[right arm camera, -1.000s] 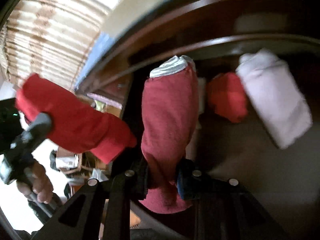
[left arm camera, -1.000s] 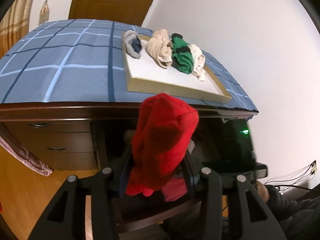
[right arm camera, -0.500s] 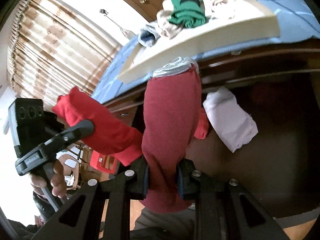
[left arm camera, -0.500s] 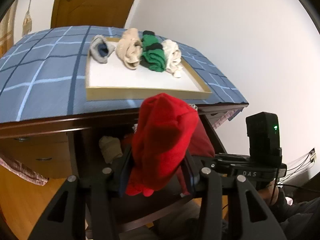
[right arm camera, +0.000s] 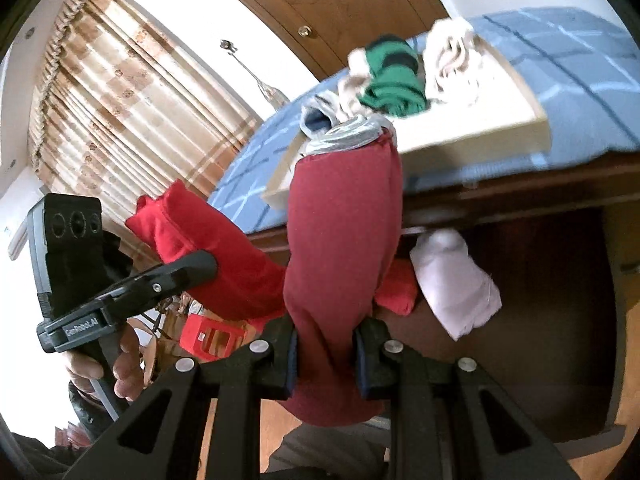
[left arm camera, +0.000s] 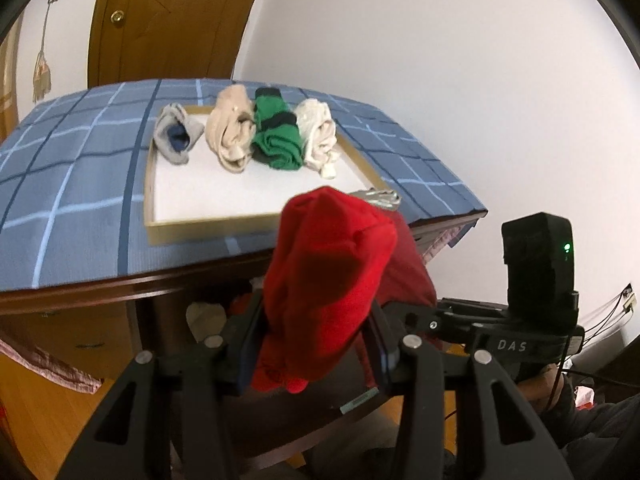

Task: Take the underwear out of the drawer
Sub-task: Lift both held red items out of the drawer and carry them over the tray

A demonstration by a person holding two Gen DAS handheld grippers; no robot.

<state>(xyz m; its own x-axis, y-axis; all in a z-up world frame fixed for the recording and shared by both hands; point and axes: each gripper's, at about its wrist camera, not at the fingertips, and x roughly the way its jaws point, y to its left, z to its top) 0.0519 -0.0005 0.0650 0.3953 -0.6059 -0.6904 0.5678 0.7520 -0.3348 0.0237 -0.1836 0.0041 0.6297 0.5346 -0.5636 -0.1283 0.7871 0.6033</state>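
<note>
On the left, the left gripper [left arm camera: 316,344] is clamped on a bright red underwear roll [left arm camera: 324,300], its 2 fingers [left arm camera: 248,344] pressing the bundle from both sides. The roll stands up from between the fingertips, most of it above the grip and a short tail bulging out below. It is held in the air in front of the dresser edge, over the open drawer [right arm camera: 540,340].

Behind it, on the blue checked cloth [left arm camera: 72,200] covering the dresser top, sits a shallow tray [left arm camera: 208,232] with 4 rolled garments in a row at its far end — grey [left arm camera: 176,136], beige [left arm camera: 230,132], green [left arm camera: 278,136] and cream [left arm camera: 318,140].

To the right, the right gripper [right arm camera: 326,354] is closed around a darker red underwear roll [right arm camera: 344,240] with a grey waistband [right arm camera: 352,134] at its top. This roll also sticks up between the fingertips, its lower end bunched beneath them, and it rises in front of the tray's near rim. The 2 held rolls are just beside each other.

Further right — inside the dark drawer — a white folded piece [right arm camera: 452,280] lies next to a small red one [right arm camera: 396,288].
</note>
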